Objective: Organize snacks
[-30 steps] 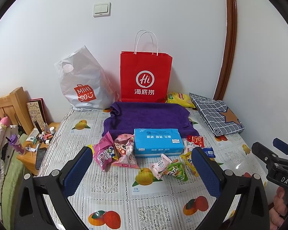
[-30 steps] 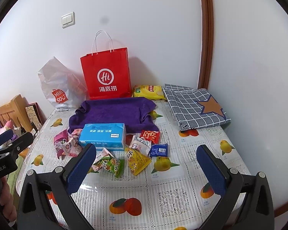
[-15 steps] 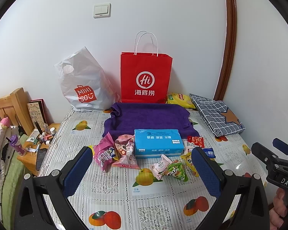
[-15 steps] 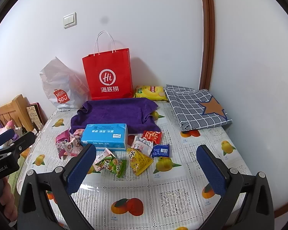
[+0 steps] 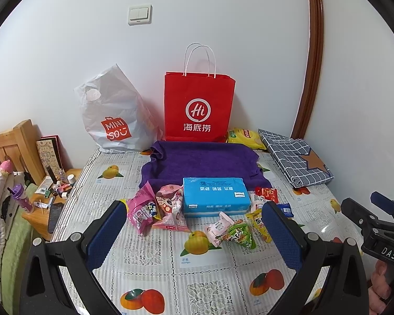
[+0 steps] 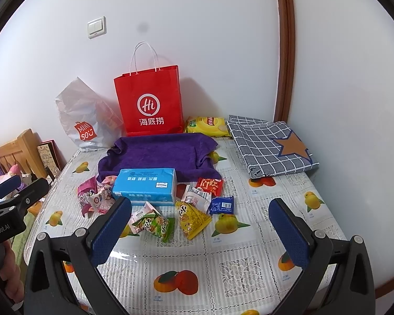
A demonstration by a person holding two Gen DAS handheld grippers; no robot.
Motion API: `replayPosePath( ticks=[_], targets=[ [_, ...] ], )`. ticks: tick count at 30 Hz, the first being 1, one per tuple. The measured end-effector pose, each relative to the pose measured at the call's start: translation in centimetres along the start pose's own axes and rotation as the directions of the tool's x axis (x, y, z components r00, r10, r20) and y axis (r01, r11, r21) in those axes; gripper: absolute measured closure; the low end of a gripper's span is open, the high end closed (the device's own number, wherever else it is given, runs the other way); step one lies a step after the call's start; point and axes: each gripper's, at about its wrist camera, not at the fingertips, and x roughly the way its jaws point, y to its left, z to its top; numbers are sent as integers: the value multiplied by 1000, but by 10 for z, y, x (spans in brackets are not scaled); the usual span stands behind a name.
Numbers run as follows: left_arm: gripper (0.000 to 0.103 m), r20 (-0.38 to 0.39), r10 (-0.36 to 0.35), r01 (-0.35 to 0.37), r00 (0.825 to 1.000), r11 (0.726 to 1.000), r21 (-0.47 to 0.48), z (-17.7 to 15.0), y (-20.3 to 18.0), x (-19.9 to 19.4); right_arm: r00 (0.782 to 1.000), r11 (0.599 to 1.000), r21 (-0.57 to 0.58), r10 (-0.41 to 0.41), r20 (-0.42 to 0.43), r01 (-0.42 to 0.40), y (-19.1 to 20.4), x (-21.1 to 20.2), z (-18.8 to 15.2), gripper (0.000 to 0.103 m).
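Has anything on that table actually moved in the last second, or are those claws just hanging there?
Nothing was picked up or let go. The right claw drifted slightly right; the left claw barely shifted. Both are open and empty above the table. The snacks, tissue box, purple towel and red bag lie as before.

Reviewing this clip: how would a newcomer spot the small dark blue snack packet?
Start at the blue tissue box in front of the purple towel. Right of it, below the red packet, lies the small dark blue snack packet: the only dark blue wrapper, showing a white barcode label.
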Motion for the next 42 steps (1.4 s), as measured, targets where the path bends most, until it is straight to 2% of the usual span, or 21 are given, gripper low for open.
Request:
replayPosePath(
  ticks=[23,31,34,40,42],
  targets=[
    [0,7,5,-5,1000,1000,-3,-3,1,-1,1000,1000,-7,4,14,-3,4,-4,-3,0],
    [0,3,32,-32,999,999,-11,-3,6,5,1000,1000,-24,0,19,1,7,-1,1,0],
    [0,-7,50,-50,999,999,-15,-1,11,10,1000,999,-25,-26,13,27,8,4,4,0],
    [0,-25,30,-30,999,999,-25,1,20,24,999,998,-34,-48,-13,48,9,24,7,0],
    [0,-27,34,-35,999,999,-23,2,22,30,997,996,-46,-80,-15,79,11,31,7,0]
  ],
)
